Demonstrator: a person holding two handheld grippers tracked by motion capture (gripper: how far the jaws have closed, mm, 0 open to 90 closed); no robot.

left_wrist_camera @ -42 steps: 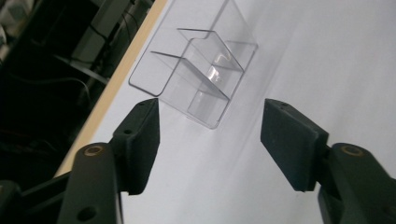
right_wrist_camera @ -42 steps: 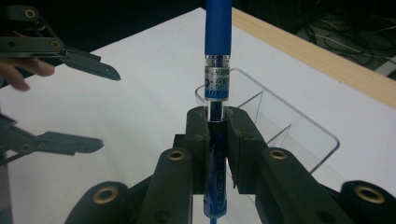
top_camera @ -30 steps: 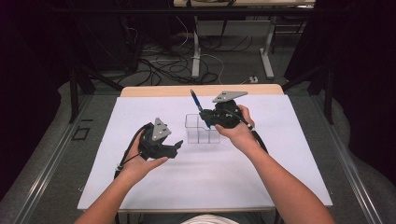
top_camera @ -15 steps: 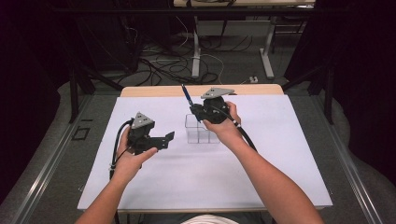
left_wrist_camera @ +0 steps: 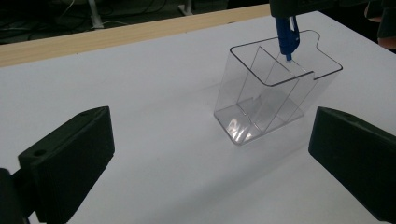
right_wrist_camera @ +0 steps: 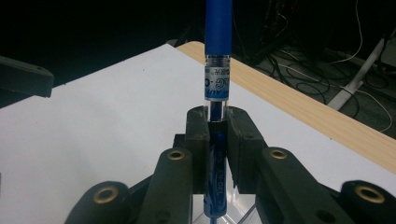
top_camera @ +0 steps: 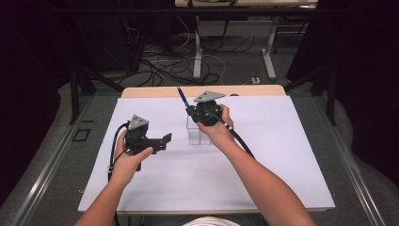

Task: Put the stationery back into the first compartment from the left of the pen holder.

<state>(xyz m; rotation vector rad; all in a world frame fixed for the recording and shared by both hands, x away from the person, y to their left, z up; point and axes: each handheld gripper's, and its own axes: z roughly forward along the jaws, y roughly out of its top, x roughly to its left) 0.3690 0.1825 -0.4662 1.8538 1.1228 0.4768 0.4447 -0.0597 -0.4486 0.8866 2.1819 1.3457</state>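
Note:
A clear plastic holder (top_camera: 198,133) (left_wrist_camera: 275,98) with divided compartments stands mid-table on the white sheet (top_camera: 263,160). My right gripper (top_camera: 192,111) (right_wrist_camera: 217,122) hovers over it, shut on a blue pen (top_camera: 181,96) (right_wrist_camera: 218,56) held nearly upright. The left gripper view has the pen's lower tip (left_wrist_camera: 286,42) at the holder's open top, over a rear compartment. My left gripper (top_camera: 164,140) (left_wrist_camera: 205,158) is left of the holder, aimed at it, jaws wide open with nothing between them.
The white sheet covers most of a wooden table, whose far edge (top_camera: 254,89) shows bare. Beyond it lie floor cables (top_camera: 164,66) and desk legs. One jaw of the left gripper (right_wrist_camera: 23,77) shows at the left of the right gripper view.
My right gripper has carried the pen leftward, above the holder. The left gripper has drawn back to the left and turned to face the holder.

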